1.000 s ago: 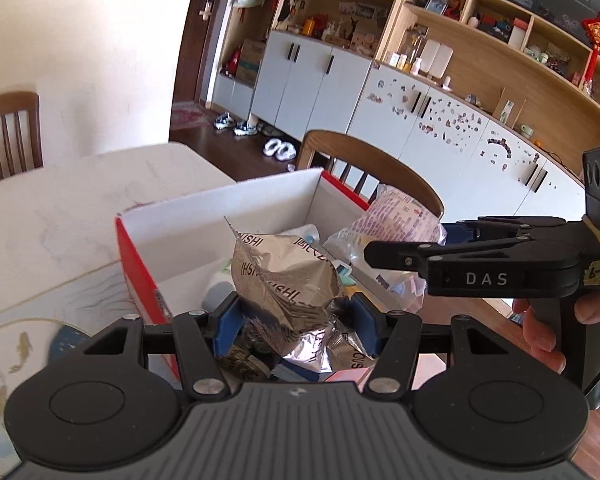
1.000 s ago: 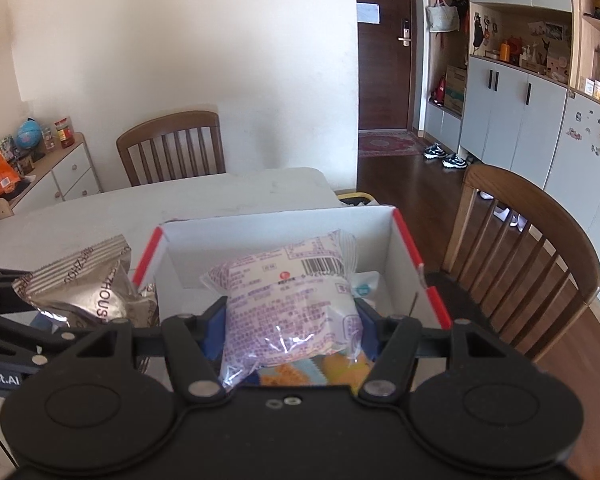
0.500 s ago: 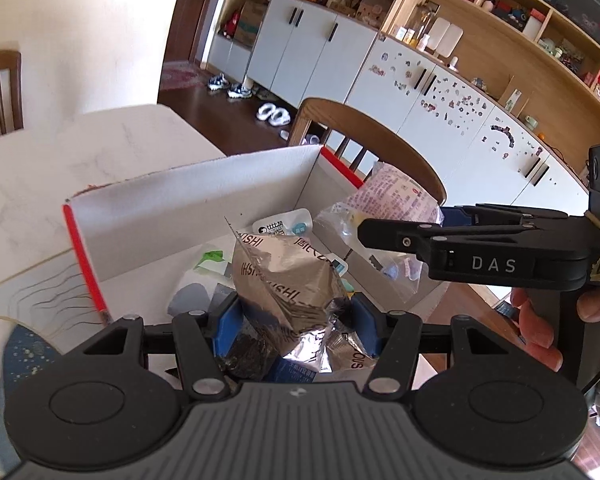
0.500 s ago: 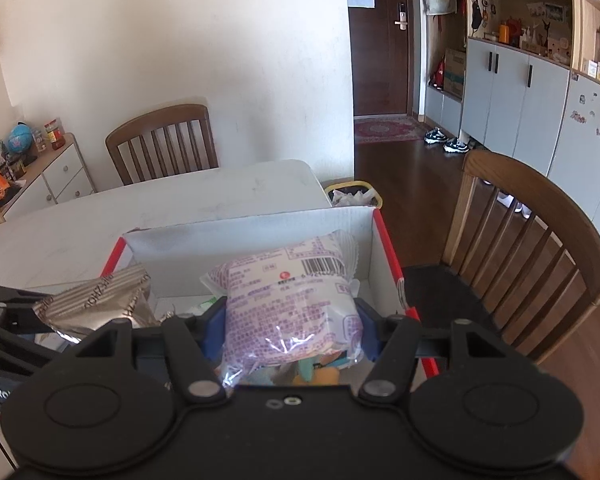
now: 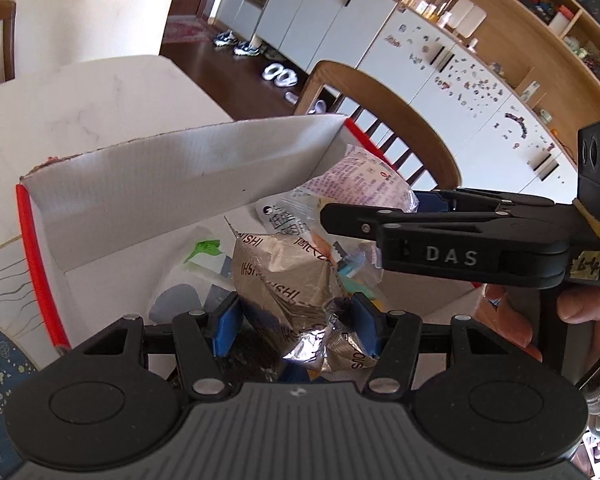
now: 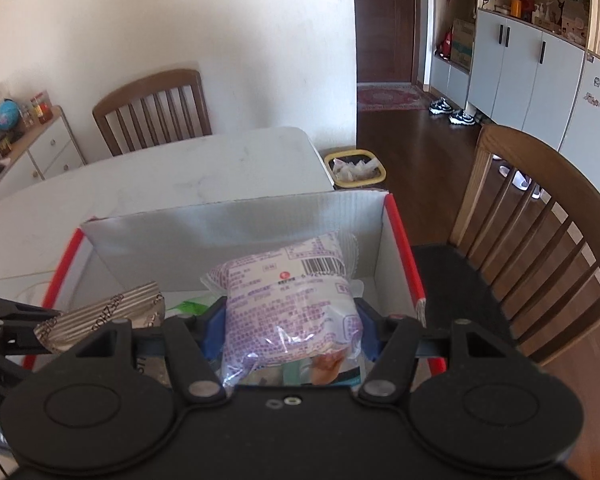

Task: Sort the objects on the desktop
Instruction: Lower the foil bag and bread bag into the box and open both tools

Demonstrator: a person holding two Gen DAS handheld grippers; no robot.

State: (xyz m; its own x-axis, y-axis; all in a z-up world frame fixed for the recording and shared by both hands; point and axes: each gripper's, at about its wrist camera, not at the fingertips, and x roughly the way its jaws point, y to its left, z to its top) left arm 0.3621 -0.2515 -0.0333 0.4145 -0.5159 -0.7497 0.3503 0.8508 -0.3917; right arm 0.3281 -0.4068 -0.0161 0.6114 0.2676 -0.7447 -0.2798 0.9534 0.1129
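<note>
White marble tabletop (image 6: 172, 168) carries a white corrugated cardboard box with red edges (image 5: 172, 184), and both held items hang above its open interior. Left gripper (image 5: 296, 320) is clenched on a crumpled silver foil snack bag (image 5: 284, 276); right gripper (image 6: 292, 328) grasps a purple-printed clear plastic packet (image 6: 288, 304), its long axis pointing toward the box's far wall. Each load sits directly over the box floor, so I judge that a straight drop should land both inside.

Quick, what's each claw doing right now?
Left gripper: closed on a crumpled silver foil snack bag.
Right gripper: closed on a purple-printed clear plastic packet.
</note>
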